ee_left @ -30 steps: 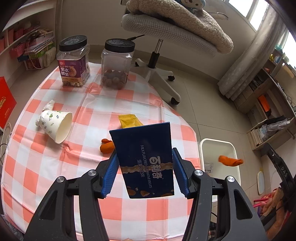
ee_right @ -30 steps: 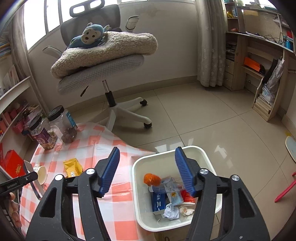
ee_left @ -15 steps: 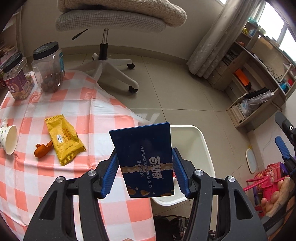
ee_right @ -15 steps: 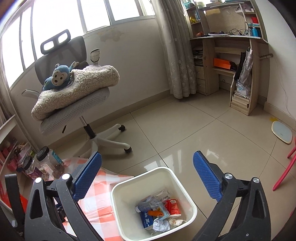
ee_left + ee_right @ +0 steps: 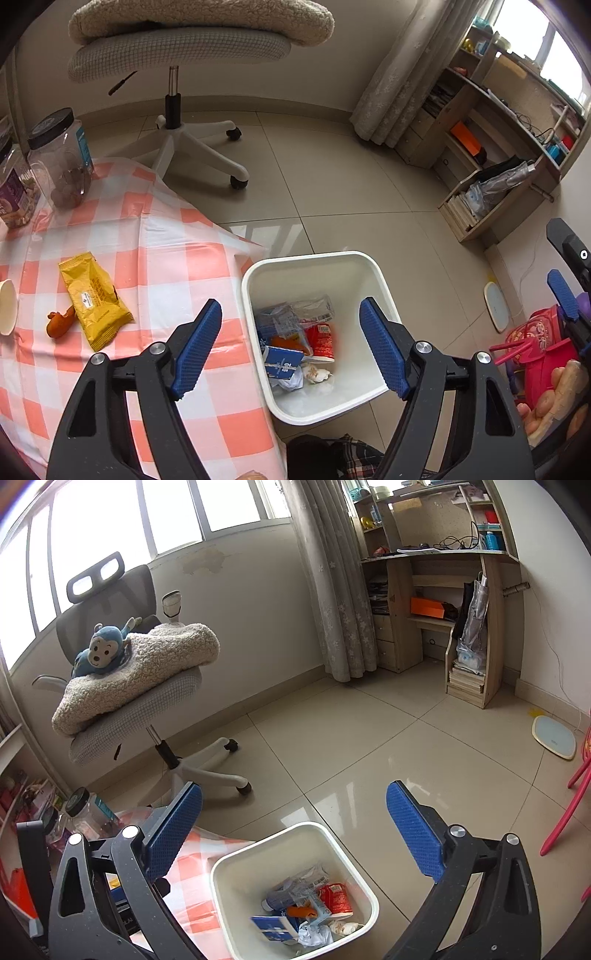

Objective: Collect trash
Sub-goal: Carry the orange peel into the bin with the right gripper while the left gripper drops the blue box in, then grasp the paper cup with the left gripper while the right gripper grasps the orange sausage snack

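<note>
Bright daylight from windows (image 5: 122, 520), panes blown out white. Glare patch on floor tiles (image 5: 354, 786) beyond bin (image 5: 236, 871). Soft shadows. Strong fisheye bending, dark corner vignette. Blue packet (image 5: 271, 927) in bin motion-blurred.

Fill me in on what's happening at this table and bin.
A person is clearing trash with a two-finger tool in each hand. The left tool hangs open and empty over the white bin, where a blue snack packet lies on other wrappers. The right tool is open too, holding nothing. A yellow packet, an orange scrap and a paper cup remain on the checked tablecloth.
</note>
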